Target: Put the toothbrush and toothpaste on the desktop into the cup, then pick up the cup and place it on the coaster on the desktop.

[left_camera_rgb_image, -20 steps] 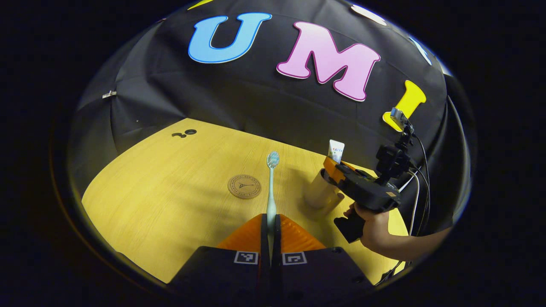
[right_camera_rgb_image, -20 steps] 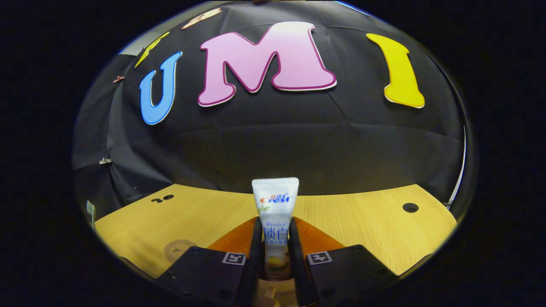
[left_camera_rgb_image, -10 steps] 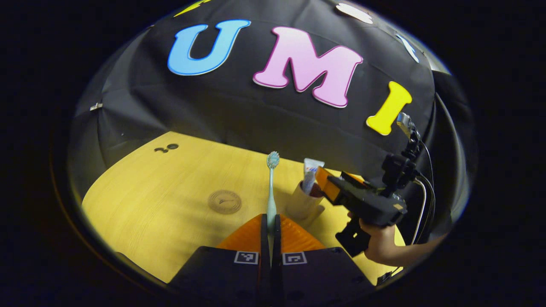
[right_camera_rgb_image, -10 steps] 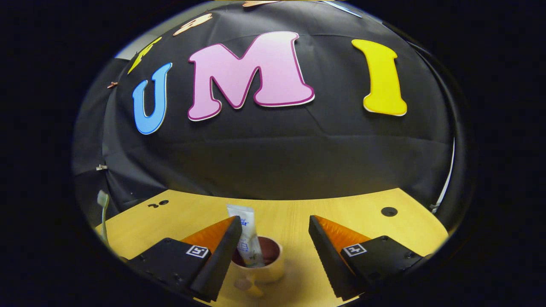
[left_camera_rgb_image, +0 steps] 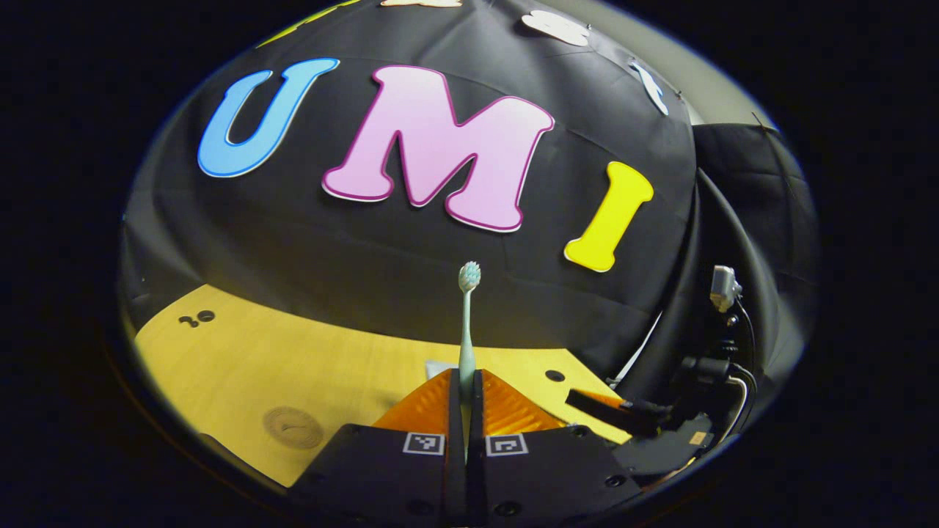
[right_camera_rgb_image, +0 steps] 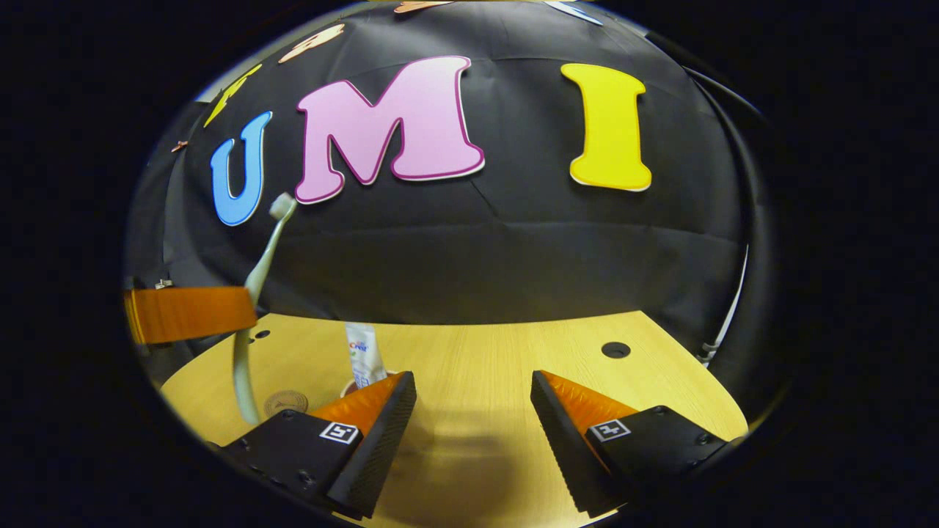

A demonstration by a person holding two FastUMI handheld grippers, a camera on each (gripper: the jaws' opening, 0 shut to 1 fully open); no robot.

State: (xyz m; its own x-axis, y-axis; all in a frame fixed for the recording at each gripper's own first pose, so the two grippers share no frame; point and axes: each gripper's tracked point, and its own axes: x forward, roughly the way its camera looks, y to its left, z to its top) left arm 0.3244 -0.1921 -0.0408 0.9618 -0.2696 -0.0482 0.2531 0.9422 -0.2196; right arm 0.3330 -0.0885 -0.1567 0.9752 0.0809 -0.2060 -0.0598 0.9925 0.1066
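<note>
In the left gripper view my left gripper is shut on a pale toothbrush, which stands upright with its bristled head on top. The round brown coaster lies on the wooden desktop at lower left. My right gripper stands open with nothing between its fingers. In the right gripper view the white toothpaste tube stands in the cup, mostly hidden behind my left finger. The toothbrush and a left gripper finger hang above and left of the cup, the coaster below them.
The desktop has a small round hole at the back right and holes at the far left. The right gripper body with its cables sits at the lower right of the left gripper view.
My right gripper let go of the toothpaste, which dropped into the cup, opened, and drew back to the right. My left gripper rose and tilted up, carrying the toothbrush toward the cup.
</note>
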